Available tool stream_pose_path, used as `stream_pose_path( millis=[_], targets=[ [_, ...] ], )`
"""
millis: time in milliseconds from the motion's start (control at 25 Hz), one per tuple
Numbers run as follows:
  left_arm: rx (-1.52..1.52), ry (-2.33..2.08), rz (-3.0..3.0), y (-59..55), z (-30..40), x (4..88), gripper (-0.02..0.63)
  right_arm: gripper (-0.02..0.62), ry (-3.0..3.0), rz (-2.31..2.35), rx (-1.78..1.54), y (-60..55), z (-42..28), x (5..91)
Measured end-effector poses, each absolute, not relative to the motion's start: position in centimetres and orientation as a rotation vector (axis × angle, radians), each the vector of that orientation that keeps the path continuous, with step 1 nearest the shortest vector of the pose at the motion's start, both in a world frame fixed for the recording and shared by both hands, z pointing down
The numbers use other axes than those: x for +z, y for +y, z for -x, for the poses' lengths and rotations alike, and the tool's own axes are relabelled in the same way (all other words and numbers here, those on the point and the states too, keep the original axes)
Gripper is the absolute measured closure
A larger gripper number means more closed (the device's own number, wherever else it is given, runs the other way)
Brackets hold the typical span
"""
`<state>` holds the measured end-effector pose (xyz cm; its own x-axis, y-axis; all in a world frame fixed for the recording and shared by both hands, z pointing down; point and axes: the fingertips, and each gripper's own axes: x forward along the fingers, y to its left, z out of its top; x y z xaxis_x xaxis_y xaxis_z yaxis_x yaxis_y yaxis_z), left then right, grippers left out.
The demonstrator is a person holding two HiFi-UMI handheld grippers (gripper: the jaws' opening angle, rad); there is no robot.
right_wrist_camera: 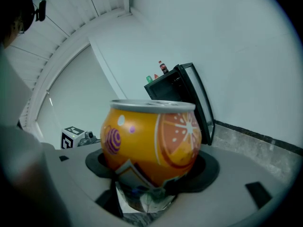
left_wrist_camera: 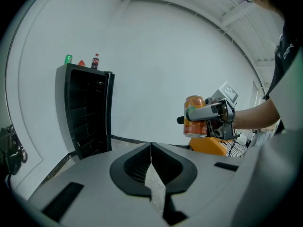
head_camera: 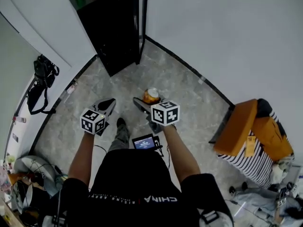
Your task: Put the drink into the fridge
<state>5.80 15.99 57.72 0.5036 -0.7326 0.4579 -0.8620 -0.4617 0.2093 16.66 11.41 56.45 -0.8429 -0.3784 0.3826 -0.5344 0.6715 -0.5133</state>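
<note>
Drink can [right_wrist_camera: 154, 136] being held well apart from the fridge [head_camera: 113, 27].
Right gripper [head_camera: 150, 101] fingers are gripping the upright orange can; left gripper [left_wrist_camera: 151, 148] fingers are pressing together, empty, also facing the fridge.

The word "CHINA", in white capitals and upside down in the frame, stands on the person's black shirt [head_camera: 142, 176], lower centre of the head view. Green lettering on the orange can [left_wrist_camera: 194, 123], right of centre in the left gripper view, is too small to read.
</note>
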Motion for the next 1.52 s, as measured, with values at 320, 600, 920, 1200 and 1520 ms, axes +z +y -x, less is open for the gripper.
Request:
stream_pose_path(
  millis=[320,600,920,1200,1520],
  targets=[
    [0.394,-1.244,-2.34,8.5,-0.3,58.5,0.594,0.249,-2.614,-0.787,0.911,4.6,-11.2,55.8],
    [0.401,-1.152,-2.365,3.4,4.9,59.0,0.594,0.249,-2.586,-0.857,0.913,-0.4,-6.0,56.0],
    [0.396,-1.101,-2.361,-0.2,8.5,59.9,0.595,0.249,-2.56,-0.886,0.931,-3.5,-2.3,56.8],
    [0.42,-1.108,-2.377,-3.2,9.3,60.6,0.594,0.249,-2.551,-0.864,0.955,-7.5,-0.8,57.8],
    [0.386,-1.19,-2.325,-9.5,9.4,59.7,0.594,0.249,-2.567,-0.751,0.925,-14.0,0.7,57.4]
  ],
)
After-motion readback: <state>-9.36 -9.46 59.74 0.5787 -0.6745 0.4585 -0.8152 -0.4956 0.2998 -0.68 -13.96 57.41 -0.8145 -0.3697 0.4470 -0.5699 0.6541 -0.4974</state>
